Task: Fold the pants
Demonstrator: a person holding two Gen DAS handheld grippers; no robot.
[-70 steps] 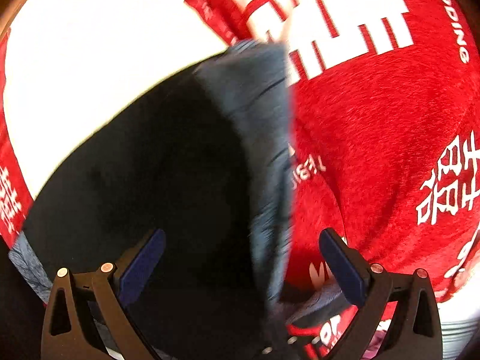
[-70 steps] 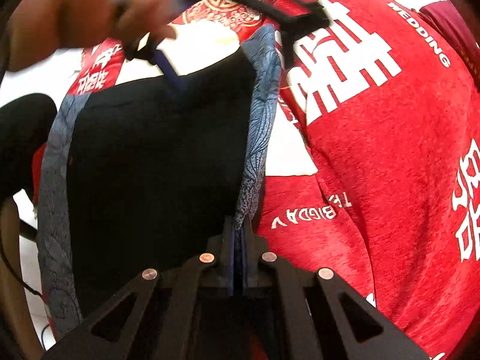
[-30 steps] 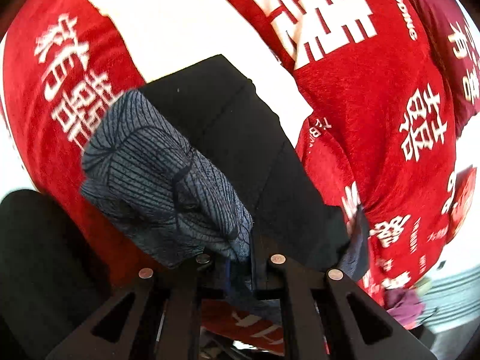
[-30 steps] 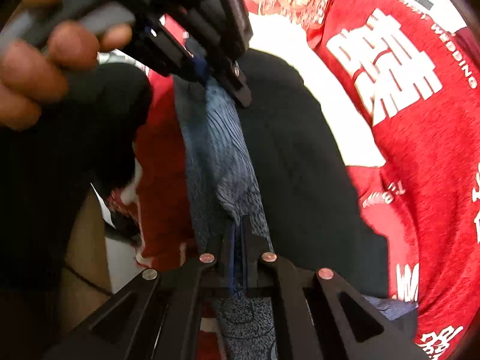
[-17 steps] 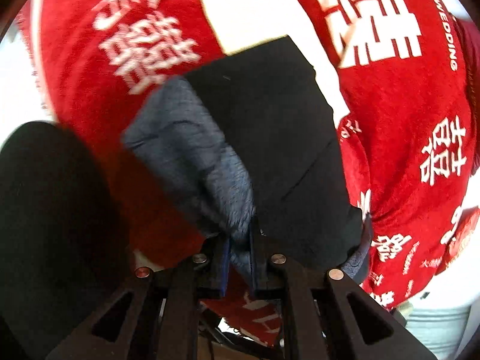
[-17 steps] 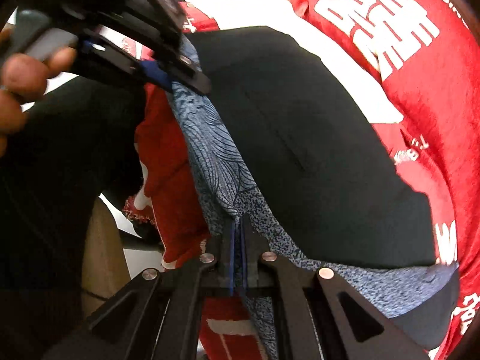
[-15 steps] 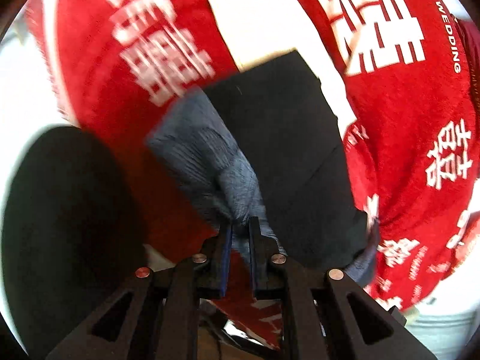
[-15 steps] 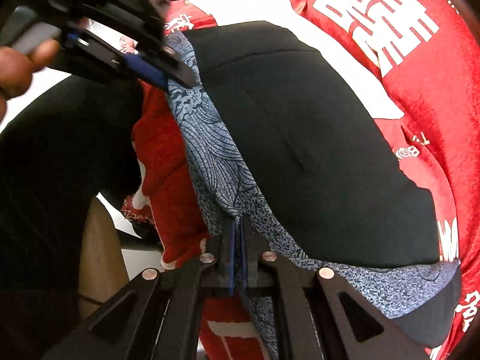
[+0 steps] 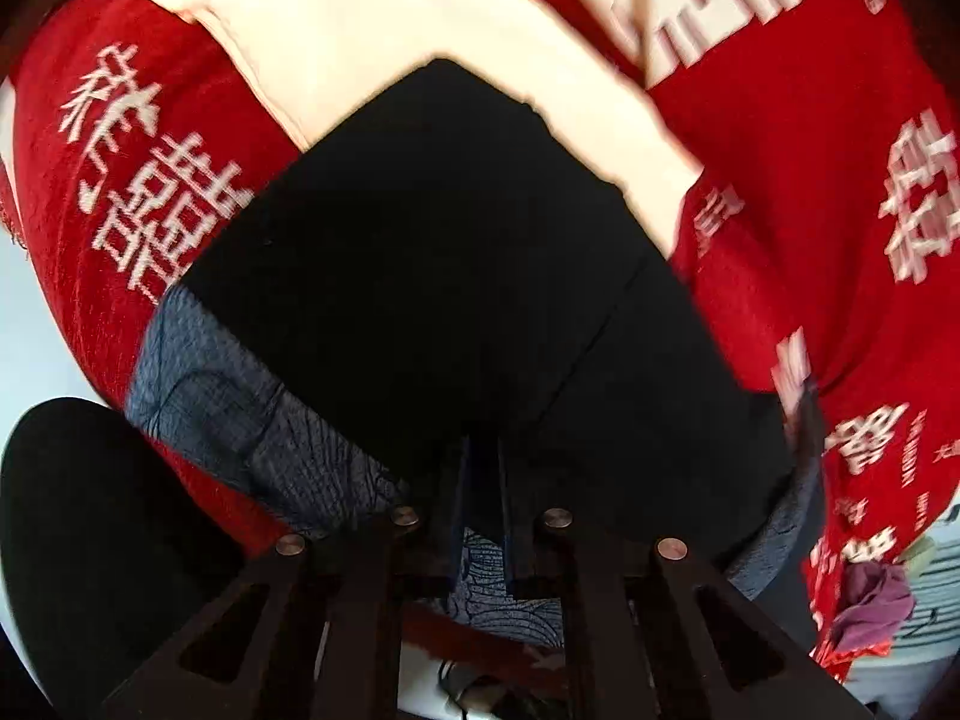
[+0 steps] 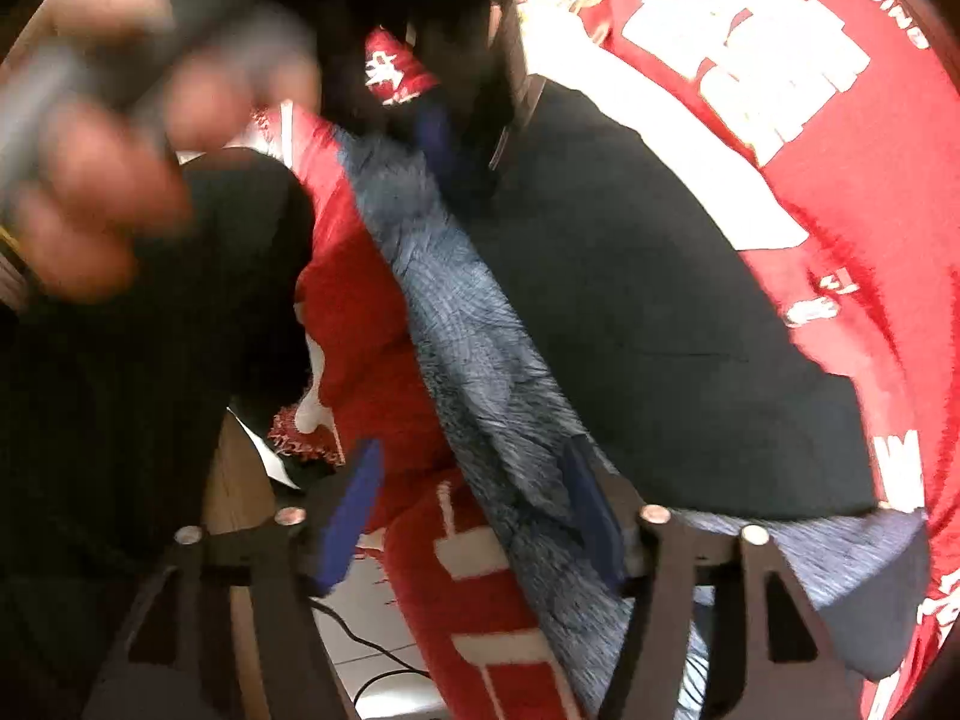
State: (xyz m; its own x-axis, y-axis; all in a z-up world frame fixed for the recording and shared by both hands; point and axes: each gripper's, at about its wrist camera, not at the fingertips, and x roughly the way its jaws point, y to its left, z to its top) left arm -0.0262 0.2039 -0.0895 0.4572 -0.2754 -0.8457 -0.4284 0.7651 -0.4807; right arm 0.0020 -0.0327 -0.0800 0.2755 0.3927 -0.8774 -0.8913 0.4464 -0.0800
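Observation:
The black pants [image 9: 456,276] with a grey-blue patterned band [image 9: 240,420] lie folded on the red cloth [image 9: 840,120]. My left gripper [image 9: 483,468] is shut on the pants' near edge, with patterned fabric between its fingers. In the right wrist view the pants [image 10: 648,312] and their patterned band [image 10: 468,312] lie ahead. My right gripper [image 10: 474,480] is open, its blue pads [image 10: 354,510] on either side of the band and not gripping. The left gripper [image 10: 444,144] shows blurred at the pants' far corner.
The red cloth with white characters [image 10: 810,60] covers the table, with a white patch [image 9: 390,30] behind the pants. The table's near edge, cloth fringe [image 10: 300,432] and floor cables [image 10: 372,660] show at lower left. A dark round seat [image 9: 78,528] is at lower left.
My right gripper has opened and let go of the patterned band. My left gripper has brought the held edge down so the pants lie flatter on the cloth.

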